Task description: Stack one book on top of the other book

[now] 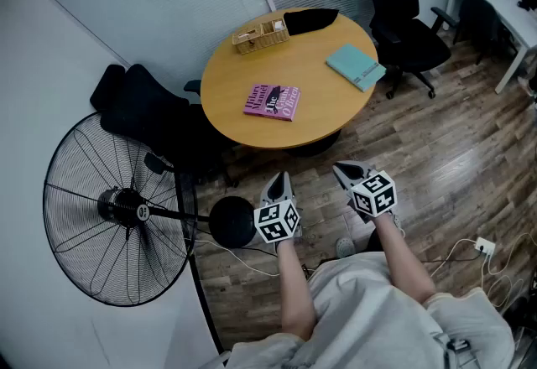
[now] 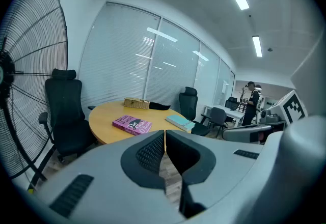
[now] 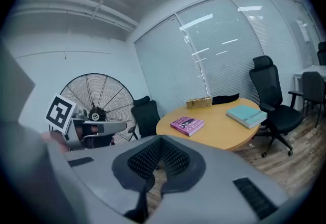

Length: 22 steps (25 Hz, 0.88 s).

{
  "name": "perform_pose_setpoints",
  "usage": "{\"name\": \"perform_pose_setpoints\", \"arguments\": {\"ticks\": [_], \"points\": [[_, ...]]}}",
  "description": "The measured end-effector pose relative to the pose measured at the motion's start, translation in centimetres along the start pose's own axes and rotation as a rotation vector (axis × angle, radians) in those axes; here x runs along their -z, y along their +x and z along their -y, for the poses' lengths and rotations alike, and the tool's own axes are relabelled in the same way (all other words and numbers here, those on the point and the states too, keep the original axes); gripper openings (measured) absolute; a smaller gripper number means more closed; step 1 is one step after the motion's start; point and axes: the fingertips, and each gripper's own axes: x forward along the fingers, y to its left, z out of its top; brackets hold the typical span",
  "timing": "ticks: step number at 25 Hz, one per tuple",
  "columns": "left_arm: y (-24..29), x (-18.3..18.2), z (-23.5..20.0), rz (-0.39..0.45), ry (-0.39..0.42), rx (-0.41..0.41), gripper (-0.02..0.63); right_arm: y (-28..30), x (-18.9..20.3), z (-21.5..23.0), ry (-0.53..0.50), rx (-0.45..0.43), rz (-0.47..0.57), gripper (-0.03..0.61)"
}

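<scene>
A pink book (image 1: 272, 101) lies flat near the middle of the round wooden table (image 1: 226, 111); it also shows in the left gripper view (image 2: 132, 124) and the right gripper view (image 3: 187, 125). A teal book (image 1: 356, 65) lies apart from it near the table's right edge (image 2: 179, 121) (image 3: 247, 115). My left gripper (image 1: 279, 182) and right gripper (image 1: 345, 169) hang over the floor short of the table, side by side. Both are shut with nothing between the jaws (image 2: 165, 142) (image 3: 160, 149).
A wicker basket (image 1: 261, 34) and a dark cloth (image 1: 310, 19) sit at the table's far edge. A large standing fan (image 1: 117, 208) is at the left, its round base (image 1: 232, 221) beside my left gripper. Black office chairs (image 1: 155, 120) (image 1: 404, 11) flank the table. Cables (image 1: 482, 254) trail on the floor.
</scene>
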Motion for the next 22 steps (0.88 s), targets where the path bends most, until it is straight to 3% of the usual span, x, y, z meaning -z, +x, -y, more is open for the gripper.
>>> {"name": "perform_pose_setpoints", "arguments": {"ticks": [10, 13, 22], "points": [[-0.2, -0.7, -3.4, -0.021, -0.018, 0.018, 0.029, 2.7, -0.9, -1.5, 0.019, 0.023, 0.002, 0.02], [-0.6, -0.7, -5.6, -0.016, -0.041, -0.009, 0.029, 4.6, -0.9, -2.3, 0.043, -0.009, -0.008, 0.02], [3.5, -1.5, -6.2, -0.008, -0.046, 0.016, 0.029, 7.3, -1.6, 1.0, 0.03, 0.023, -0.042, 0.02]]}}
